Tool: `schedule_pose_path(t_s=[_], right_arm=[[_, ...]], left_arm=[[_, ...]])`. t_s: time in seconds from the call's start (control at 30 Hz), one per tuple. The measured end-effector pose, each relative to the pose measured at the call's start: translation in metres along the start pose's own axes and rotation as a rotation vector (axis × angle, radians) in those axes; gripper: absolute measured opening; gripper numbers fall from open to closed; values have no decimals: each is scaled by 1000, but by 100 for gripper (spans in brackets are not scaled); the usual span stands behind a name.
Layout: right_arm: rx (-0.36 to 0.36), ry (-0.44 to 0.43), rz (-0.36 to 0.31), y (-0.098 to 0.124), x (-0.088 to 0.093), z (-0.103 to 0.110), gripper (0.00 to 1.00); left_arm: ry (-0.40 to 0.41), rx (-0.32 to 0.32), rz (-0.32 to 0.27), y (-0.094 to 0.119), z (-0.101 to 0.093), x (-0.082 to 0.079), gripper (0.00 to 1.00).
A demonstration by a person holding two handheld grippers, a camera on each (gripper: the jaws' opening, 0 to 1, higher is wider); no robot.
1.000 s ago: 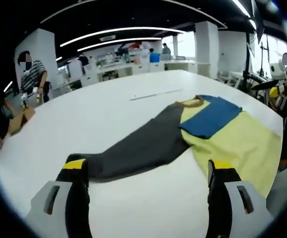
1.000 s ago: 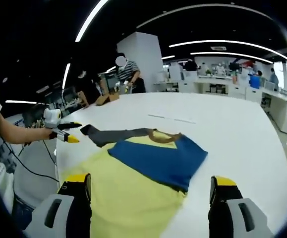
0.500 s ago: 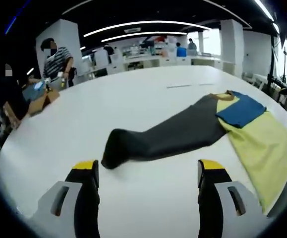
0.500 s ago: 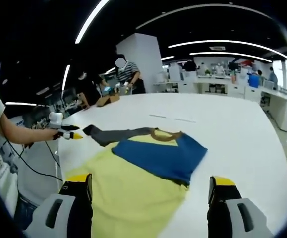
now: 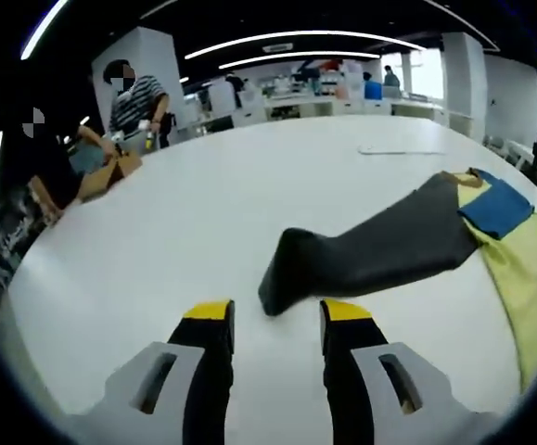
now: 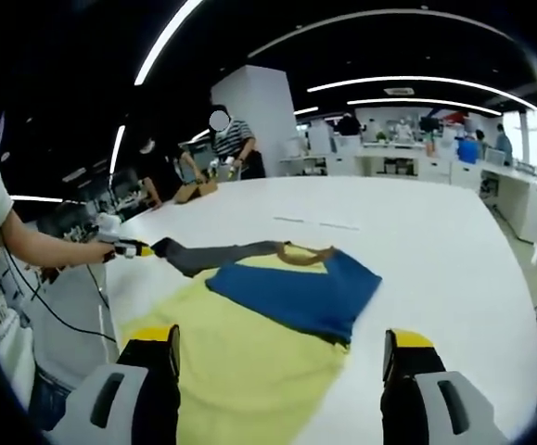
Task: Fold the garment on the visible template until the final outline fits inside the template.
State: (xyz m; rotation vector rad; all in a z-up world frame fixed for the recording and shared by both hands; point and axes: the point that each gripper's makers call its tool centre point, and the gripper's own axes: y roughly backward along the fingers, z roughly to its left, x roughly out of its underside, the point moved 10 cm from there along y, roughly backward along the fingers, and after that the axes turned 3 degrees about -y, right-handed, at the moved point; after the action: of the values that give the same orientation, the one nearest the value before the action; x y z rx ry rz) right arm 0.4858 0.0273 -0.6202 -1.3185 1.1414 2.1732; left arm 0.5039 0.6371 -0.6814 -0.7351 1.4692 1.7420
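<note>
A blue garment (image 6: 296, 292) with a brown collar (image 6: 303, 255) lies on a yellow template sheet (image 6: 240, 362) on the white table (image 5: 203, 185). Its dark grey sleeve (image 5: 370, 255) stretches off the sheet across the table. The cuff (image 5: 277, 278) ends just ahead of my left gripper (image 5: 270, 311), whose jaws stand narrowed with bare table showing between them. In the right gripper view that left gripper (image 6: 124, 248) touches the sleeve end (image 6: 161, 246). My right gripper (image 6: 282, 338) hangs wide open over the near edge of the yellow sheet, holding nothing.
People stand by a cardboard box (image 5: 101, 176) at the table's far edge. The arm (image 6: 36, 246) of the person holding the left gripper reaches in, with a cable (image 6: 64, 324) hanging below. A thin strip (image 5: 393, 150) lies on the far table surface. Desks fill the background.
The left gripper has travelled along the sleeve to the cuff and its jaws have narrowed. The right gripper has hardly moved.
</note>
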Motion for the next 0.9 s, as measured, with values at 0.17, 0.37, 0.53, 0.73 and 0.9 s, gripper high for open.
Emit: schedule_pose_path(t_s=[0.17,0.37,0.53,0.73,0.9], right_arm=[[12,-8,7,0,1,-1,87],[17,-12,4,1,1,0,87],[19,-9,1,1,-1,1,86],[6,3,4,1,-1,4,86],[-2,5,-1,2,0,6,86]], left_arm=[[12,-2,28,-9,5,2,18],[48,13,20,-11,5,3,0],[63,12,-8,-1,6,-2,0],[77,15,-56,16,10,-13,0],[82,34,-67,31,10,-22,0]])
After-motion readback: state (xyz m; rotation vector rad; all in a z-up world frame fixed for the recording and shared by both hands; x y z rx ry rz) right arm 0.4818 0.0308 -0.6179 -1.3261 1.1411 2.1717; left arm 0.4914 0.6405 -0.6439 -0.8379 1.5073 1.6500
